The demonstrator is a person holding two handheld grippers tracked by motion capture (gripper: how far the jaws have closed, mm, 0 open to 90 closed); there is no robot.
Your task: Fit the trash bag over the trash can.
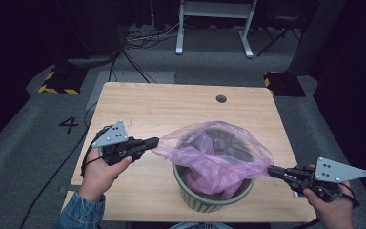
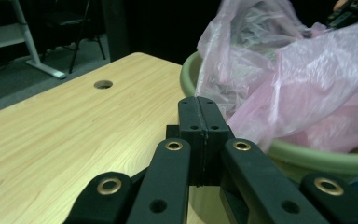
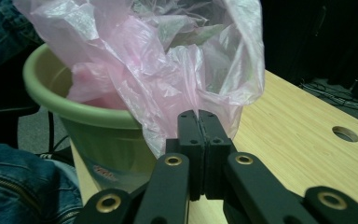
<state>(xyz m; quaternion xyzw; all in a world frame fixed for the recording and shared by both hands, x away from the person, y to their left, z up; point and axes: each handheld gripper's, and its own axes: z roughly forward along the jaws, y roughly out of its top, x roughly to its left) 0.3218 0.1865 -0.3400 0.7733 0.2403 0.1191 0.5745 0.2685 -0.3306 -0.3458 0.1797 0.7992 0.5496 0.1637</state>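
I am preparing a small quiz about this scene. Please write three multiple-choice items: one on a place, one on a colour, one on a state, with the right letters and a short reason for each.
1. Where does the green bin stand?
A. on the floor beside the table
B. on the wooden table, near its front edge
C. on the white frame at the back

2. What colour is the plastic bag?
A. pink
B. black
C. yellow

3. In what state is the left hand-held gripper?
A. open above the bag
B. lying on the table
C. shut on the bag's edge

Answers:
1 B: the high view shows the bin on the tabletop, close to the person.
2 A: the thin film looks pink in all three views.
3 C: in the left gripper view the jaws are pressed together with the film pinched between them.
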